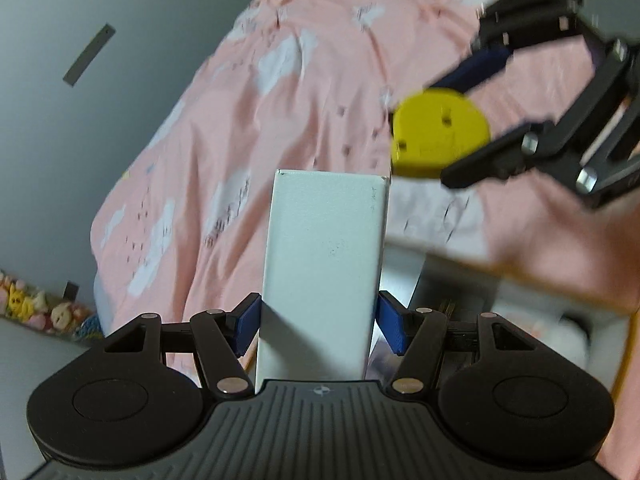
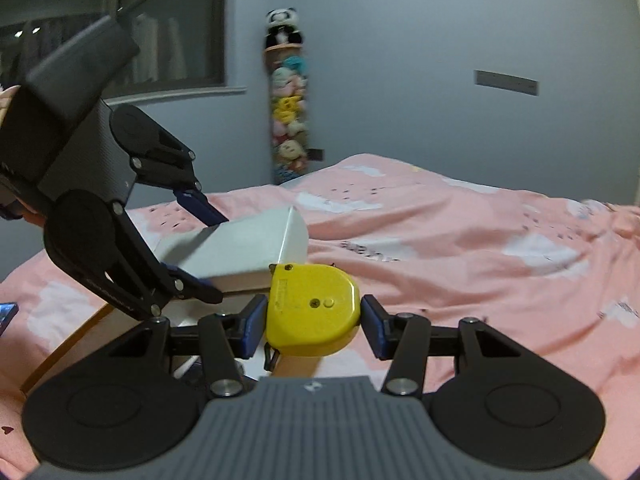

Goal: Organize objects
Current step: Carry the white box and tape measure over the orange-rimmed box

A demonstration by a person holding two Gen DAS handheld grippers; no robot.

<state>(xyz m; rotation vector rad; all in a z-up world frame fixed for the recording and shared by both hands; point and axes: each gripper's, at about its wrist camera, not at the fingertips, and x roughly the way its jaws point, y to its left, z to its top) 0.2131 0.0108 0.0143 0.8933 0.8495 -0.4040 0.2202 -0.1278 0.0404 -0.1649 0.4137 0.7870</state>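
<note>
My left gripper (image 1: 318, 326) is shut on a white rectangular box (image 1: 324, 264), held above the bed. The box also shows in the right wrist view (image 2: 244, 250), with the left gripper (image 2: 202, 248) clamped on it. My right gripper (image 2: 314, 326) is shut on a yellow tape measure (image 2: 312, 312), held just right of and below the box's end. In the left wrist view the tape measure (image 1: 438, 136) and the right gripper (image 1: 468, 116) appear at the upper right, close to the box's far corner.
A pink duvet with white clouds (image 2: 460, 248) covers the bed. An open cardboard box edge (image 2: 68, 340) lies below the grippers. A column of plush toys (image 2: 286, 108) hangs on the grey wall. A window (image 2: 120, 28) is at the upper left.
</note>
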